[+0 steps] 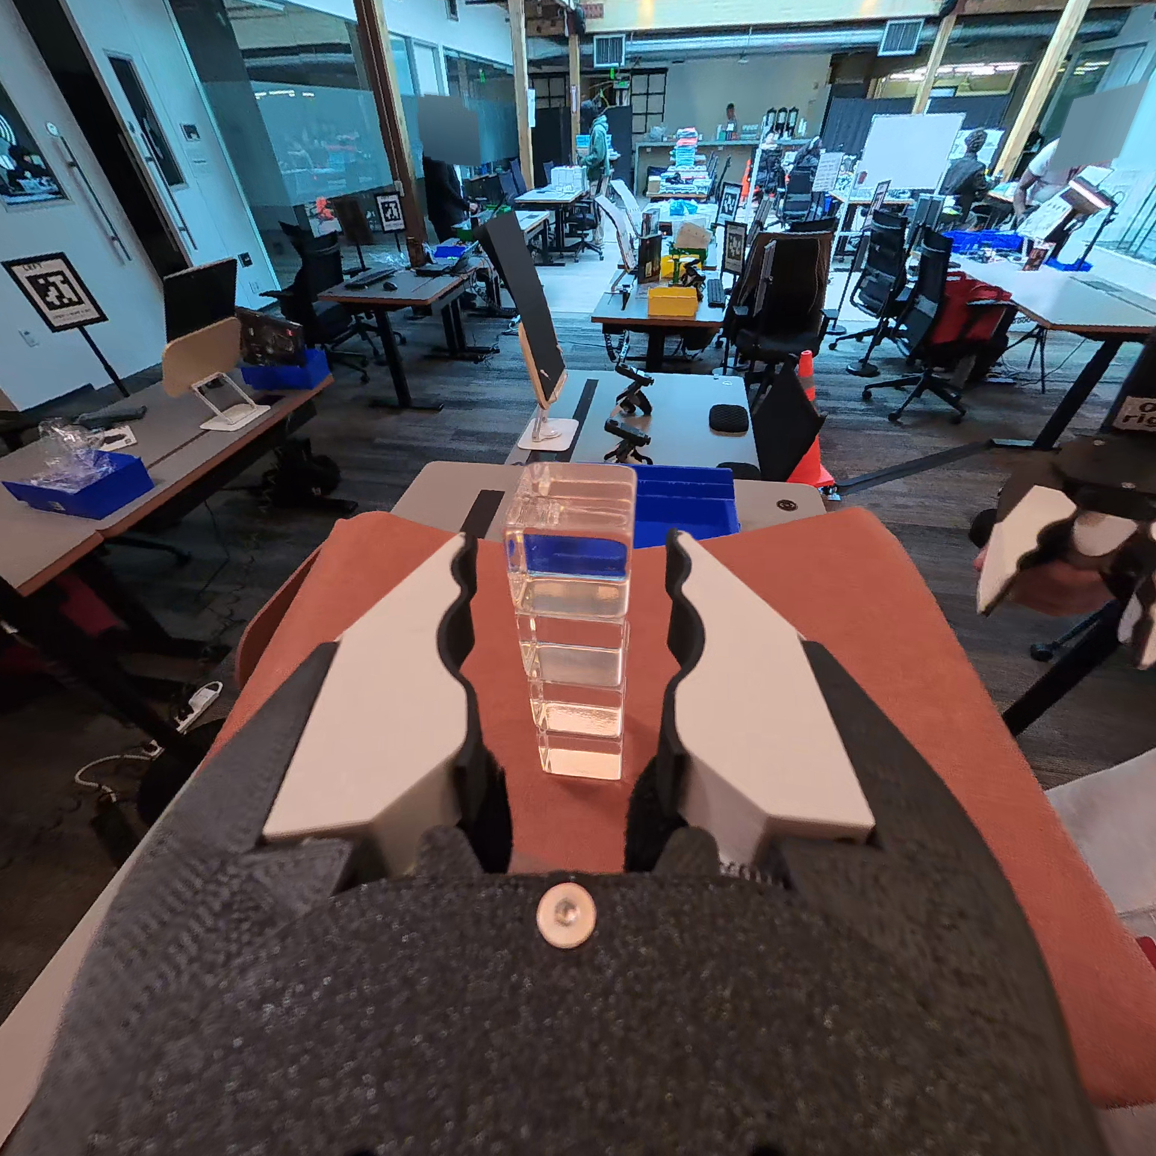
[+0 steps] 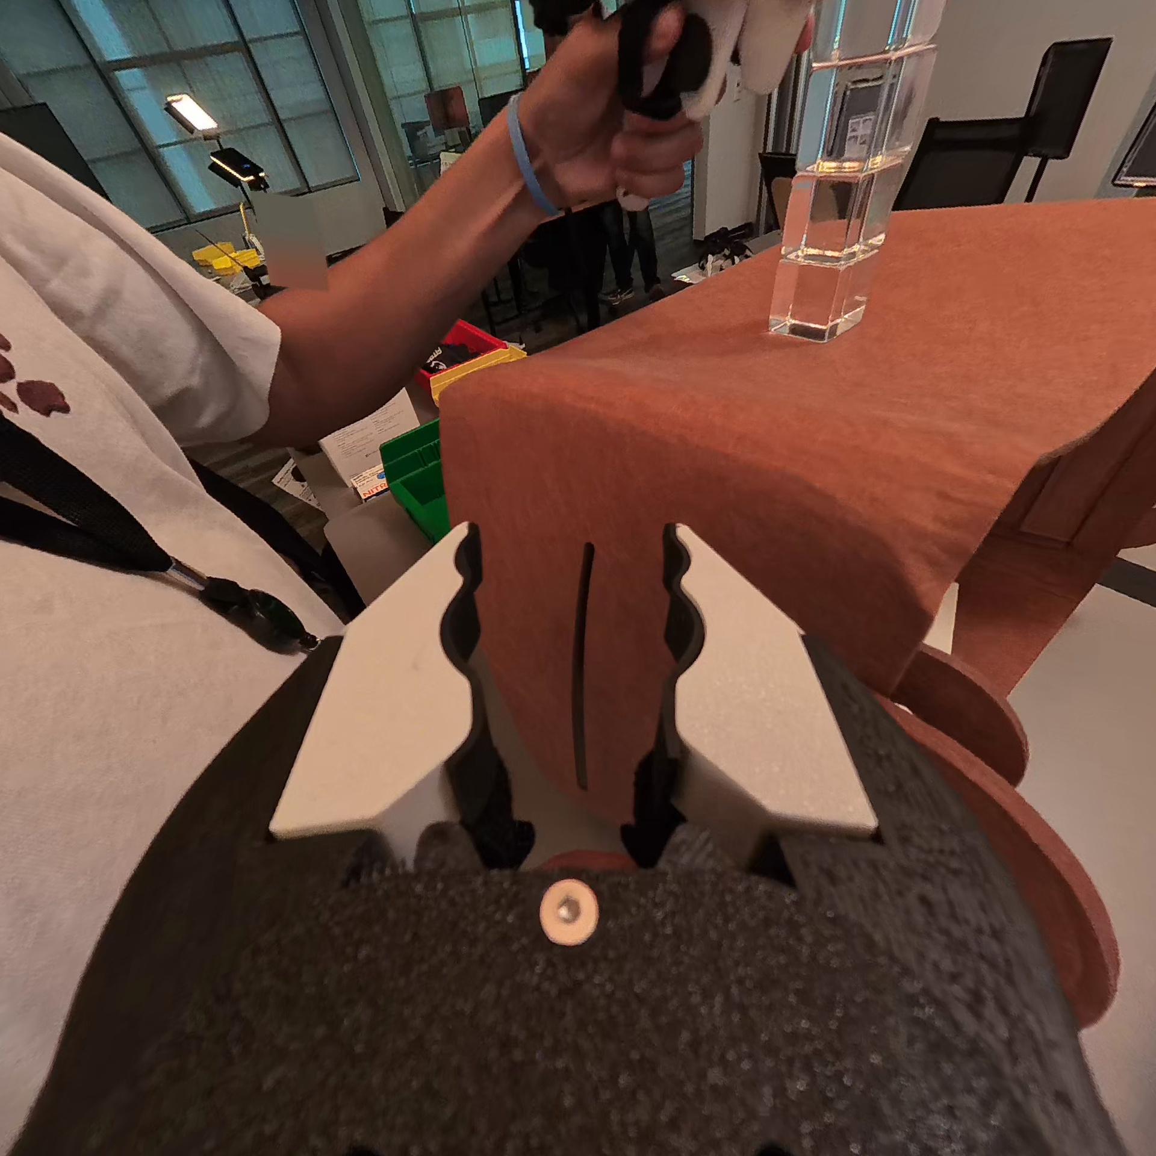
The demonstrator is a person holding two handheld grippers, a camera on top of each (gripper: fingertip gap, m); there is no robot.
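Note:
A tower of several clear blocks (image 1: 572, 657) stands upright on a rust-brown felt mat (image 1: 813, 625). My left gripper (image 1: 569, 538) is open, with one finger on each side of the tower's upper part and a gap on both sides. The right wrist view shows the tower (image 2: 832, 238) with the left gripper's white finger (image 2: 769, 56) close beside its top, held by a hand. My right gripper (image 2: 570, 532) is open and empty, low in front of the mat's (image 2: 782, 425) hanging flap with a dark slit (image 2: 582, 663). One of its white fingers (image 1: 1026, 550) shows at the right edge.
A blue bin (image 1: 682, 507) sits just behind the mat. A green bin (image 2: 416, 481) and red and yellow bins (image 2: 469, 356) stand left of the flap. The person's arm (image 2: 406, 300) reaches across above them. An orange cone (image 1: 813, 450), desks and chairs fill the room beyond.

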